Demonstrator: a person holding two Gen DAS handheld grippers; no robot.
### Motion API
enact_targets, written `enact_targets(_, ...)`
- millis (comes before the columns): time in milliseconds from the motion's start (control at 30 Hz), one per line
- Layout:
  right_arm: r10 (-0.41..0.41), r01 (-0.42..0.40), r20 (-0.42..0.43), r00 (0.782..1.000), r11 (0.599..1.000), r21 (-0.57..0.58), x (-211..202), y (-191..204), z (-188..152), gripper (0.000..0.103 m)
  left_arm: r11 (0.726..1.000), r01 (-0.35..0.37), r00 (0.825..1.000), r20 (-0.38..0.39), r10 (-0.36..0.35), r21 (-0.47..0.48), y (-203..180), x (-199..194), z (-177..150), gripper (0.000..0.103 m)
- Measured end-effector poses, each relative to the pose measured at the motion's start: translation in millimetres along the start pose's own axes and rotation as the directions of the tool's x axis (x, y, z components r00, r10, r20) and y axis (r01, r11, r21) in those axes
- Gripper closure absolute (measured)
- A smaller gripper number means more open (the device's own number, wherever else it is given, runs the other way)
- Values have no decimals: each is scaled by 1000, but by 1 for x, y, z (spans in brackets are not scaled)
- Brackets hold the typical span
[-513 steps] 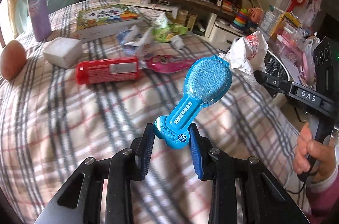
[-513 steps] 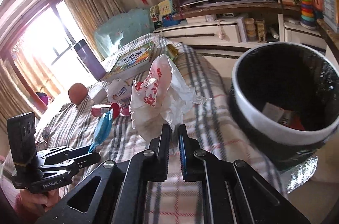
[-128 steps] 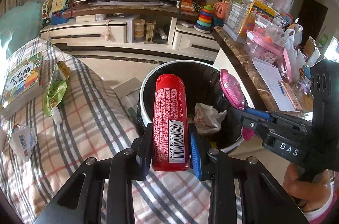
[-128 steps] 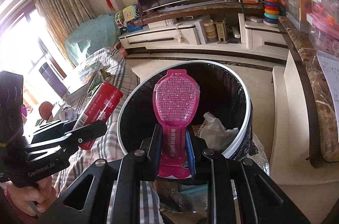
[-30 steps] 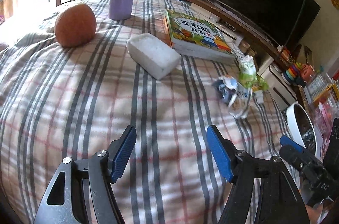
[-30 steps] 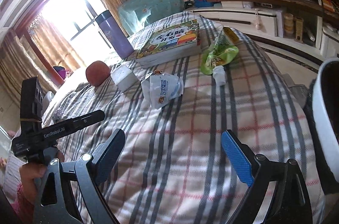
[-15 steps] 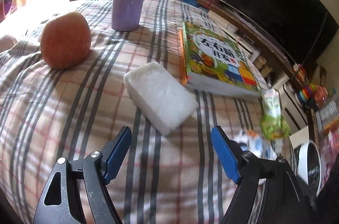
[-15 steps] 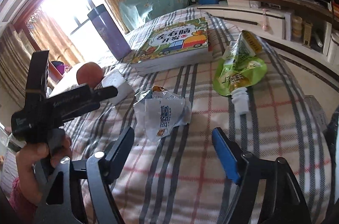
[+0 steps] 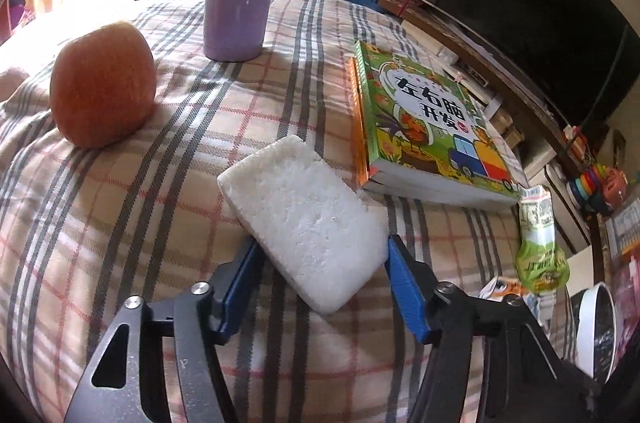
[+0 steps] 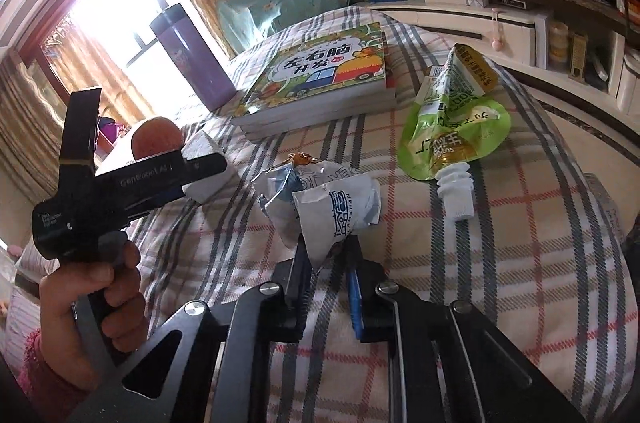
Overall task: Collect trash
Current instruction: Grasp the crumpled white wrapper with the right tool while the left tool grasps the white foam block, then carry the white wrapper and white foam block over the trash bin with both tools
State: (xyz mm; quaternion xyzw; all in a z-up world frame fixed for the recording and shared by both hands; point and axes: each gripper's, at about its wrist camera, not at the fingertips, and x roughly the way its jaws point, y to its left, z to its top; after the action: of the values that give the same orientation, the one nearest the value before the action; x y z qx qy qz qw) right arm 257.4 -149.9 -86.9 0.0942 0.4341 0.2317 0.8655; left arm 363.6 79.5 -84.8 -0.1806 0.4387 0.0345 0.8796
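Left wrist view: left gripper (image 9: 320,275) straddling white foam block (image 9: 304,219), jaws open | right gripper (image 10: 326,263) pinching crumpled white-and-blue wrapper (image 10: 332,211) on plaid-covered bed (image 10: 500,263)

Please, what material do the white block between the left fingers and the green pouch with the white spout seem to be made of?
White rectangular block: probably foam or sponge; its matte, grainy, pitted surface suggests so. Green spouted pouch: likely flexible plastic film, glossy and creased, with a ribbed hard plastic spout.

Black metal grippers, left gripper (image 9: 322,285) and right gripper (image 10: 330,281), blue finger pads (image 9: 404,287), silver screws, "GenRobot.AI" lettering; pink knit sleeve (image 10: 38,371).
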Motion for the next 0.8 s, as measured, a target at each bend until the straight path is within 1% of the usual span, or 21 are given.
enact_targets(167,-8,7,40,999,1000,14,-17,-3,-10,89,999,24,1000,1,-24,26,5,-17,-10,47)
enact_targets(333,-12,11,60,998,1000,25,-35,-6,-23,89,994,74,997,-4,-74,85,-3,-48,-35,47)
enact_targets(567,-25,23,76,997,999,36,-62,-10,-44,89,969,146,989,-38,-141,200,-22,-88,-80,47)
enact_targets(700,-40,37,86,996,999,31,-79,-11,-53,89,957,170,985,-53,-162,234,-31,-104,-100,47)
enact_targets(800,-53,49,97,994,998,42,-92,-15,-61,89,954,176,984,-48,-169,243,-35,-113,-109,47)
